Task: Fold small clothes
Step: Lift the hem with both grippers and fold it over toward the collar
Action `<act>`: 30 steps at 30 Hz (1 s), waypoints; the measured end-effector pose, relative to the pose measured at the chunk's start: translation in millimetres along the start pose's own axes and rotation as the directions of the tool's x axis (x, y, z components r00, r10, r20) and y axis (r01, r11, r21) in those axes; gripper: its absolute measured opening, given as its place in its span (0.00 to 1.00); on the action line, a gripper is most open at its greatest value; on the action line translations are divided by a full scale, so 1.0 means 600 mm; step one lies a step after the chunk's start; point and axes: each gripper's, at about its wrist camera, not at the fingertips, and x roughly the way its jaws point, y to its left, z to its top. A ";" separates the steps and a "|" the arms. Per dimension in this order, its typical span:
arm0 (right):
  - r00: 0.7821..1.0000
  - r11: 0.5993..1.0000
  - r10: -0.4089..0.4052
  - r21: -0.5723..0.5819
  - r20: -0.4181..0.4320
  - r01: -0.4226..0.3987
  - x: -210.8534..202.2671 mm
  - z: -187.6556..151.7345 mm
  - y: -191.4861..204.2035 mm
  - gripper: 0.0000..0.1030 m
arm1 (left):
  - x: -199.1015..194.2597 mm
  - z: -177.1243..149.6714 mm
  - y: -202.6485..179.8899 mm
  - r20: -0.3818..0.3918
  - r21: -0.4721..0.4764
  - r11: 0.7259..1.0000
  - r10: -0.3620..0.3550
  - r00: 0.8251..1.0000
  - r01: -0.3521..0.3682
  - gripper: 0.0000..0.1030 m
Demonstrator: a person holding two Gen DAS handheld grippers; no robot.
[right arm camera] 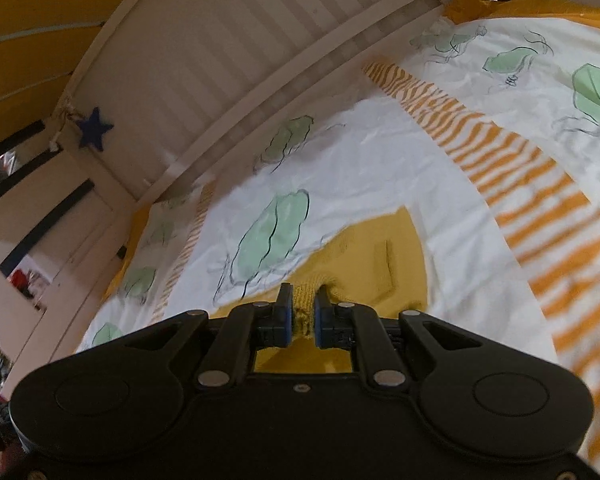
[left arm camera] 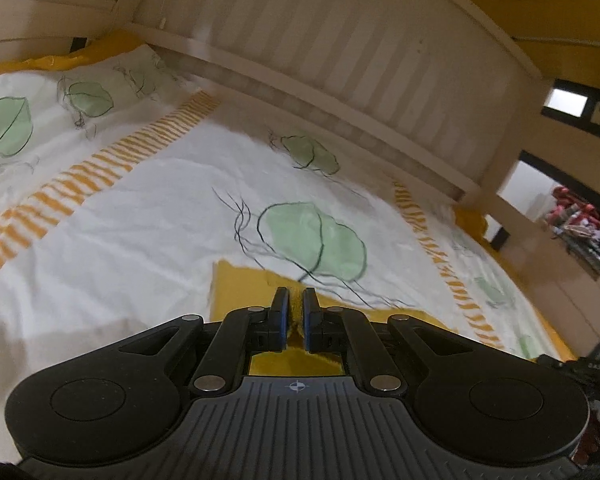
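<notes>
A small mustard-yellow knitted garment lies on the white bedspread and hangs from both grippers. My left gripper is shut on a bunched edge of it, the cloth pinched between the blue pads. In the right wrist view the garment spreads forward and right, with a stitched pocket showing. My right gripper is shut on its ribbed knitted edge. Most of the garment is hidden under the gripper bodies.
The bedspread is white with green leaf prints and orange striped bands. A cream slatted headboard runs along the far side of the bed. A blue star hangs on it. Cupboards and a doorway stand beyond.
</notes>
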 end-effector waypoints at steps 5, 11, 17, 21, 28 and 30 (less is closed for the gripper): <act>1.000 0.999 -0.027 -0.024 -0.009 0.027 0.078 0.024 -0.009 0.17 | 0.074 0.017 0.009 -0.014 -0.005 0.999 0.036 0.999 -0.036 0.07; 0.997 0.997 -0.073 -0.013 -0.039 0.073 0.160 0.036 -0.030 0.17 | 0.156 0.023 0.033 -0.047 -0.027 0.997 0.077 0.996 -0.078 0.07; 0.990 0.991 -0.128 0.023 -0.055 0.130 0.218 0.042 -0.057 0.17 | 0.231 0.030 0.055 -0.092 -0.066 0.992 0.105 0.990 -0.111 0.07; 0.986 0.987 -0.155 0.025 -0.061 0.157 0.244 0.040 -0.064 0.17 | 0.265 0.031 0.060 -0.108 -0.053 0.988 0.142 0.984 -0.148 0.07; 0.980 0.982 -0.185 0.011 -0.067 0.186 0.268 0.037 -0.068 0.22 | 0.303 0.032 0.075 -0.128 -0.068 0.977 0.190 0.973 -0.200 0.08; 0.981 0.983 -0.183 0.015 -0.061 0.184 0.268 0.036 -0.070 0.27 | 0.305 0.036 0.083 -0.131 -0.096 0.972 0.201 0.971 -0.214 0.09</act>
